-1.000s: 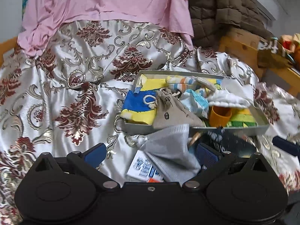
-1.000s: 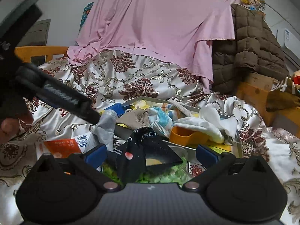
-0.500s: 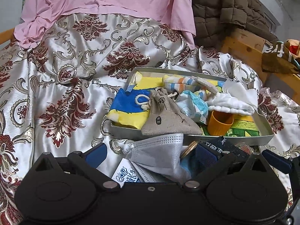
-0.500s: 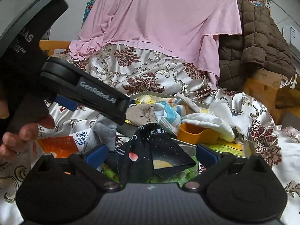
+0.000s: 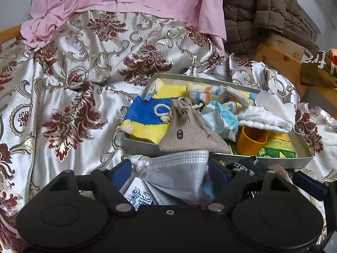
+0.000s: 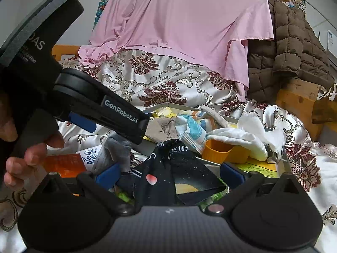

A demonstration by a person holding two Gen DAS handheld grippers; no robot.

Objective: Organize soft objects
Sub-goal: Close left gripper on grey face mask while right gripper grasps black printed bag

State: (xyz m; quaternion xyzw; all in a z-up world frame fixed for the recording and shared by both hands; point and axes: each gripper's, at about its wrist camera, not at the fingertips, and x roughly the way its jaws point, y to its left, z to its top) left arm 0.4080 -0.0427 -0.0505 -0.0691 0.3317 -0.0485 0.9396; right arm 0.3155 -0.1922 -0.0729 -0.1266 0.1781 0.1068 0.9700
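Two hand-held grippers work: the left hand-held gripper (image 5: 170, 171) is closing around a grey face mask (image 5: 179, 172) at six o'clock of the metal tray (image 5: 303, 160); the right hand-held gripper (image 6: 168, 174) is spread over a black cloth (image 6: 179, 168), not clamping it.

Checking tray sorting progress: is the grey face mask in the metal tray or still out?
Out. The grey face mask lies on the bedspread in front of the metal tray, between the closing left gripper fingers; whether they touch it, cannot tell.
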